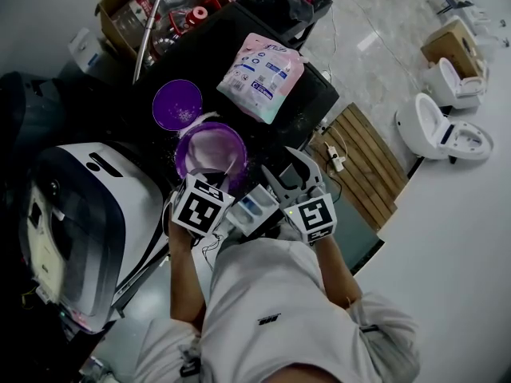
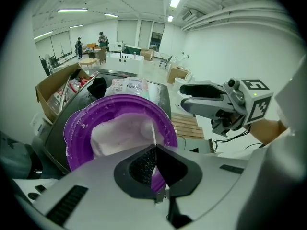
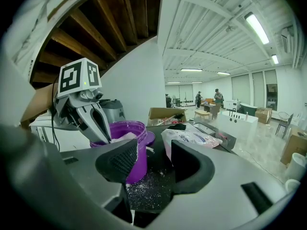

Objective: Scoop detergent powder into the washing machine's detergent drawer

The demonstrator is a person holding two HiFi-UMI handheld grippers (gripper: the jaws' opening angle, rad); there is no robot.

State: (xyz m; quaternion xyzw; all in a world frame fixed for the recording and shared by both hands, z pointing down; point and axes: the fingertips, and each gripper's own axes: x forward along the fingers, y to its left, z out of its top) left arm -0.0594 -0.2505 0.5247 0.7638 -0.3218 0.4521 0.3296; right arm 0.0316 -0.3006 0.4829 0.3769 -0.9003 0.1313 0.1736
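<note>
Where the detergent powder [image 2: 117, 133] lies heaped in the open purple tub [image 1: 209, 146] on the black table [image 1: 215, 50], the left gripper [image 2: 154, 166] sits at the tub's near rim. Its jaws are closed on a thin white strip [image 2: 153, 138], seen edge-on, that runs up into the powder. The right gripper [image 3: 153, 163] is just beside the tub on its right, with its jaws set wide apart, nothing between them, and spilled grains [image 3: 144, 188] on the table below. The detergent drawer [image 1: 251, 207] lies between the two grippers on the person's side of the tub, and the washing machine [image 1: 88, 214] stands to the left.
</note>
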